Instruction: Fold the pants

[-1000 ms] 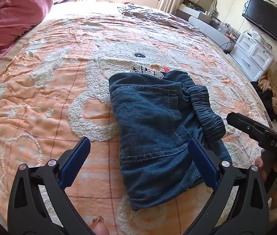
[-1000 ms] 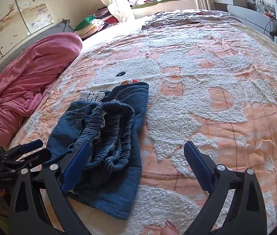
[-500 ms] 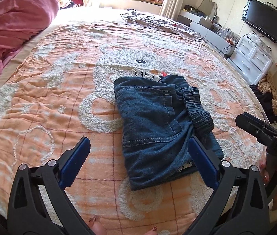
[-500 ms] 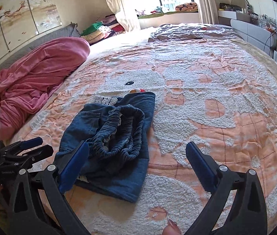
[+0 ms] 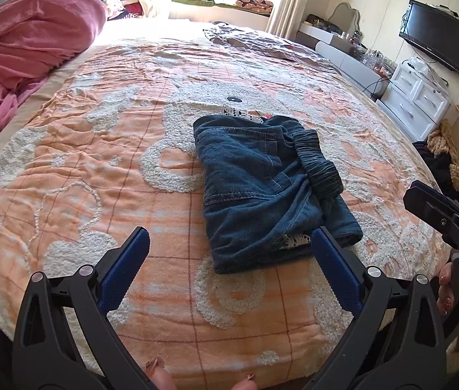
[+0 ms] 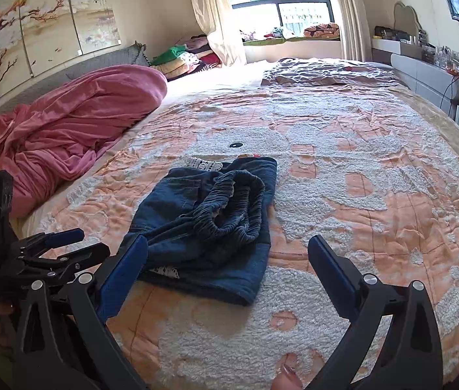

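Both tools are backing away from the bed (image 5: 67,149) now; a second ago the pants (image 5: 262,188) filled the space between the blue fingers, and now the folded denim bundle sits well beyond them, lying alone on the orange-and-white bedspread (image 6: 375,195), touched by nothing; that pull-back tells me the folding is most likely done and this is the retreat.

The left gripper (image 5: 229,260) is spread wide with nothing between its fingers (image 5: 125,266); the right gripper (image 6: 228,265) is just as wide and just as empty; in the left view the right tool shows only as a black nose at the right edge, with a hand (image 5: 447,289) partly cut off beneath it.

The bundle itself is compact but not crisp; the elastic waistband (image 6: 229,208) bunches up on top, and a bit of white lace trim (image 6: 164,271) peeks out at the near edge; how many layers lie underneath I cannot say, since the top flap hides them; a second strip of lace (image 6: 202,164) beyond the far edge may be part of the pants or the bedspread, too small to tell.

A pink blanket (image 6: 73,130) heaps at the left, well apart; fingertips at the bottom rim of both views are cropped.
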Motion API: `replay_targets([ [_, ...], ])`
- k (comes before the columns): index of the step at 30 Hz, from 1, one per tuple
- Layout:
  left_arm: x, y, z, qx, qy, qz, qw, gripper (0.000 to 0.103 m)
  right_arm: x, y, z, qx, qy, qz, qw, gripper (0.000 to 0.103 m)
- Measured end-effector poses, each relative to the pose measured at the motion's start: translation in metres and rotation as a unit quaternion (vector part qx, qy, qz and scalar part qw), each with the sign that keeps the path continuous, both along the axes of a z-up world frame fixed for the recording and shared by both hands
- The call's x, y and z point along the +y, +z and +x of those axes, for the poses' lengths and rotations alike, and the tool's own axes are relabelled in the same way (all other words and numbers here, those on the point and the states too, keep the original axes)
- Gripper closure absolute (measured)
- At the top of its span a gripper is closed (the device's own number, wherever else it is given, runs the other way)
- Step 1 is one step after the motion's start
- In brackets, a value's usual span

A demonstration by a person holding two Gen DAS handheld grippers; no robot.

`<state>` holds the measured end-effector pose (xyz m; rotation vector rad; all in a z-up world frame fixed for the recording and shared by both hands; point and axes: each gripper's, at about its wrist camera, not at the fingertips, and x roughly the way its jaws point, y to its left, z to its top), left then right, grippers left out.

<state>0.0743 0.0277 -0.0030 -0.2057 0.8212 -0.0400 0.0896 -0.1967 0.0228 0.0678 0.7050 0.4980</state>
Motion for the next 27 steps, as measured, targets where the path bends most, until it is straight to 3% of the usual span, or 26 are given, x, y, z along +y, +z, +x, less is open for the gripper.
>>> replay_targets([
  [13,0.000,-0.019,-0.032,0.011,0.018,-0.001,0.9998,0.009,-0.011,-0.026,-0.035,0.011,-0.011,-0.023,1.000,0.005],
  [27,-0.006,-0.029,-0.035,0.020,0.019,0.008,0.9996,0.009,-0.013,-0.041,-0.037,0.017,-0.020,-0.034,0.999,0.005],
])
